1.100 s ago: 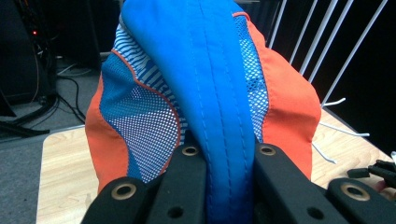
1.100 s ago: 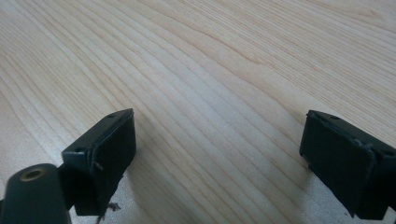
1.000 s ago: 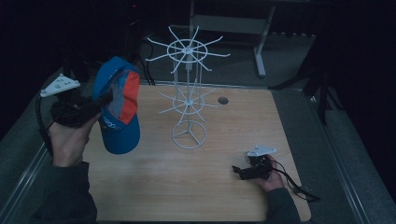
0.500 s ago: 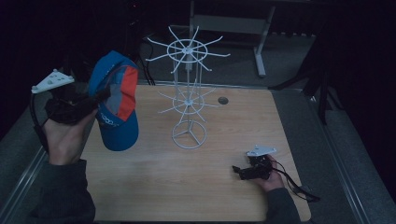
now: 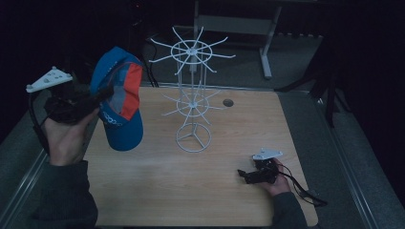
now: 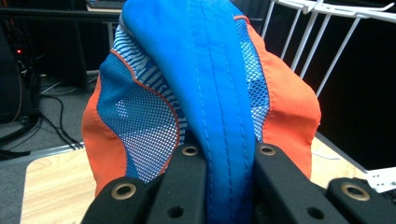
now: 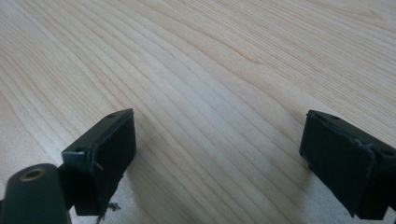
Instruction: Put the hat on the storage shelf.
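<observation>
At the left of the high view, my left gripper is raised above the table's edge, its two black jaws clamped on a fold of the blue baseball cap with orange side panels and mesh. In the left gripper view the cap rises straight up from between the jaws, the blue centre seam pinched, the orange panels bulging to both sides. The cap hangs in the air just left of the white wire display stand with radiating hooks, which stands on its ring base at the middle of the light wooden table; cap and stand are apart. In the lower right of the high view, my right gripper lies low on the table, well away from the cap. Its jaws stand wide apart over bare wood grain, holding nothing.
</observation>
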Demonstrator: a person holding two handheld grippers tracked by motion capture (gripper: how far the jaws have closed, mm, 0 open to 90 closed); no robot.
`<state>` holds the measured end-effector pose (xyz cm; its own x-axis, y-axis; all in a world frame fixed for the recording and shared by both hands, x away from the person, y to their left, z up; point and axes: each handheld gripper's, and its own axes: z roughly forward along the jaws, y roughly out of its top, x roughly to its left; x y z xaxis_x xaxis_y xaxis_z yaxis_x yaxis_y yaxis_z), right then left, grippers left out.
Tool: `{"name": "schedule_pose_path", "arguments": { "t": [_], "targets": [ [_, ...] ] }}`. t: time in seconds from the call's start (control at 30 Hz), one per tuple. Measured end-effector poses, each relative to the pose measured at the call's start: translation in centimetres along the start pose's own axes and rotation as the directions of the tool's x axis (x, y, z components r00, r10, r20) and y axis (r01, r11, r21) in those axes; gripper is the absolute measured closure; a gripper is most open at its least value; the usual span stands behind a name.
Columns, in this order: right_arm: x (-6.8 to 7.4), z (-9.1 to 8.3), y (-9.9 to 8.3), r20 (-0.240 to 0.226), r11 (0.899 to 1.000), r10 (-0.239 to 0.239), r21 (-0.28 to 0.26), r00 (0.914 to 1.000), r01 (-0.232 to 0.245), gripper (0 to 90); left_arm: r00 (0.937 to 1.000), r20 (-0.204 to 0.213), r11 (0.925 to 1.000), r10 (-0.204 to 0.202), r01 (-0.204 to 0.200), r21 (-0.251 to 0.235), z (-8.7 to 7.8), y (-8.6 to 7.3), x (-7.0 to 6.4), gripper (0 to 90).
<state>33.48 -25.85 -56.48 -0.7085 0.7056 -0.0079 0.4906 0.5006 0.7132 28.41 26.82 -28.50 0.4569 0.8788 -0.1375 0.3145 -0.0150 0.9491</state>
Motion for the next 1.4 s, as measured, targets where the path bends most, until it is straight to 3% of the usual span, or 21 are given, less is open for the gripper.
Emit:
{"name": "schedule_pose_path", "arguments": {
  "t": [0.8, 1.4],
  "targets": [
    [0.0, 0.0, 0.0, 0.000, 1.000, 0.000, 0.000, 1.0000, 0.000, 10.4, 0.9970, 0.077, 0.9963, -0.004, 0.011, -0.085, -0.6, 0.5, -0.3, 88.4],
    [0.0, 0.0, 0.0, 0.000, 1.000, 0.000, 0.000, 1.0000, 0.000, 10.4, 0.9886, 0.150, 0.9928, 0.011, 0.007, -0.119, -1.1, 0.6, -0.8, 88.4]
  ]
}}
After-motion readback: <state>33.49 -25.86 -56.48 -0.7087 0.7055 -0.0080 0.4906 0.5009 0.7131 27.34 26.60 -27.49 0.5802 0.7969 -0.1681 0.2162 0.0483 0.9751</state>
